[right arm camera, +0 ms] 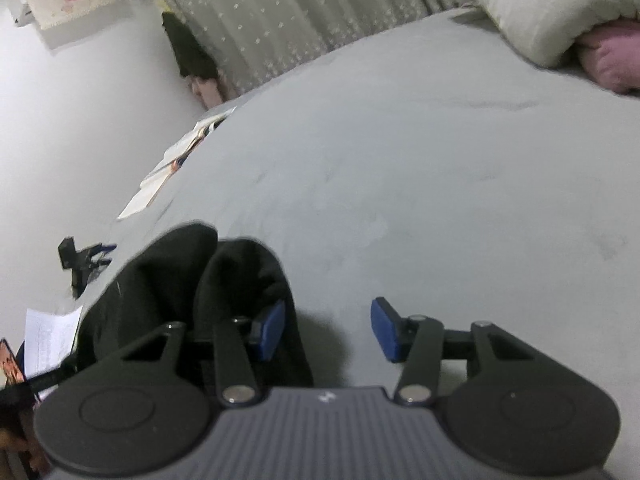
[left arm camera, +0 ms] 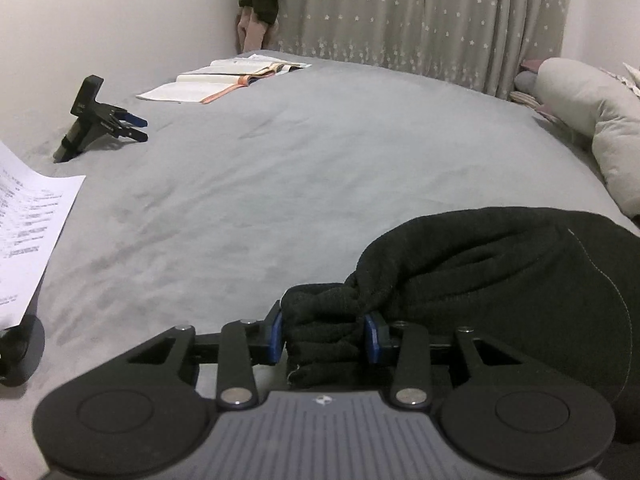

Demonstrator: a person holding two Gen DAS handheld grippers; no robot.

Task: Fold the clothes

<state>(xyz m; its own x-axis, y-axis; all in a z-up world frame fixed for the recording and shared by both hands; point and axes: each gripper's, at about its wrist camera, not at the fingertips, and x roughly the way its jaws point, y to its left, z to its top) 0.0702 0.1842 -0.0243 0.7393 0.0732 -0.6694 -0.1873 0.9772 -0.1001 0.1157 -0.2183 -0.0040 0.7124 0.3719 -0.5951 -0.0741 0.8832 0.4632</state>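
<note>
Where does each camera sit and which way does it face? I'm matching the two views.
Left wrist: behind the left tool, looking across the grey bed to the curtain; its fingers clamp the black garment.
Right wrist: behind the right tool, tilted, facing the same bed; fingers open, garment at its left.
Shared: garment, bed, curtain, open book, spare gripper, paper.

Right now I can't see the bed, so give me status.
Left gripper shut on black garment. Right gripper open, nothing between its jaws, garment beside it. Spare gripper, books lie farther off.
</note>
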